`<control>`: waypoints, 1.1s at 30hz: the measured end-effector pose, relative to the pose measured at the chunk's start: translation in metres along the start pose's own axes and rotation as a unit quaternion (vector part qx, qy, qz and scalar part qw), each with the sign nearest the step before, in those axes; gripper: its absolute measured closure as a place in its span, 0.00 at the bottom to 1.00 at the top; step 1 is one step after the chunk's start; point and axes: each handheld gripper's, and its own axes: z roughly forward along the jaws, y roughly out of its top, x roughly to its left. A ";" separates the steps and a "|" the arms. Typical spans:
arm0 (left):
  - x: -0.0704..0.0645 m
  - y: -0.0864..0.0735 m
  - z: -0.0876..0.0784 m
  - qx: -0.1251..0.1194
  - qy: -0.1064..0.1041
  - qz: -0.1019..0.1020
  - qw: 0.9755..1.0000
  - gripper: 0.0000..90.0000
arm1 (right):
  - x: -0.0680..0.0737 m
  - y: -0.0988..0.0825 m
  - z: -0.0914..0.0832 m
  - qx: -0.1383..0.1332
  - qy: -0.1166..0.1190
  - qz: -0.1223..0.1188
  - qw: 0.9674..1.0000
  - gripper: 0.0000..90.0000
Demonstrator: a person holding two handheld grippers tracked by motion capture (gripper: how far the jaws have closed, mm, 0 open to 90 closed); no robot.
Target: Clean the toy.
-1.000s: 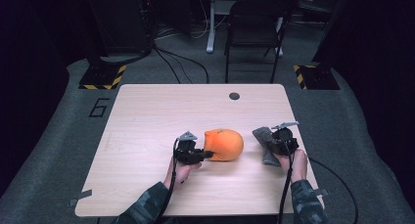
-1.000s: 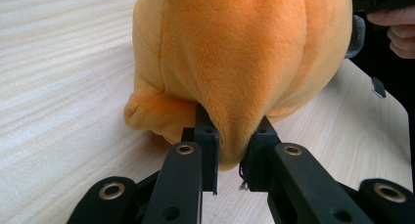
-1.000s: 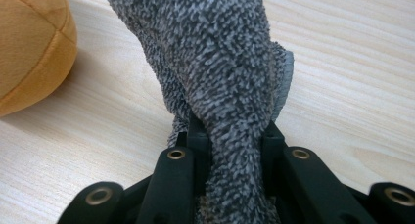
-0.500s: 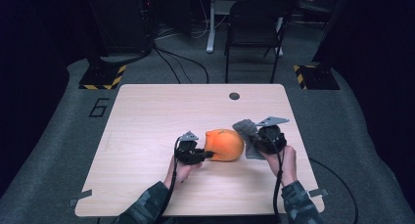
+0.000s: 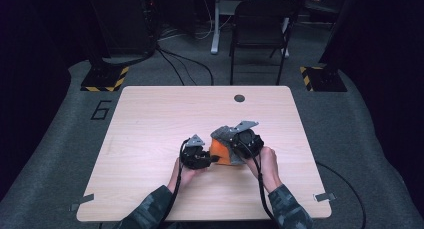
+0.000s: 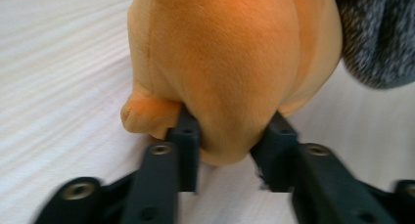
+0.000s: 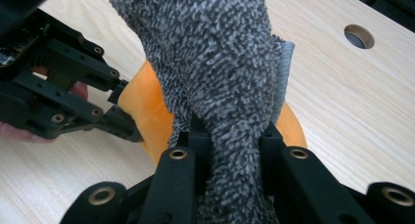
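On the wooden worktop [image 5: 150, 139], the left tool [image 6: 230, 136], its jaws just opening, still pinched an orange plush toy [image 6: 230, 62], while the right tool [image 7: 230, 141] clamped a grey fuzzy cloth [image 7: 215, 53] over it.

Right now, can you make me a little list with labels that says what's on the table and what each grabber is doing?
table: light wooden table with a round hole
toy: soft orange plush toy lying on the table
cloth: fuzzy grey cloth, over the toy's far side
left gripper: jaws either side of the toy's end, touching it; just been opening
right gripper: shut on the cloth, holding it above the toy
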 end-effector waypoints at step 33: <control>-0.016 -0.009 0.002 -0.033 0.057 0.097 0.993 0.86 | 0.021 -0.014 -0.002 -0.023 0.007 0.008 1.000 0.84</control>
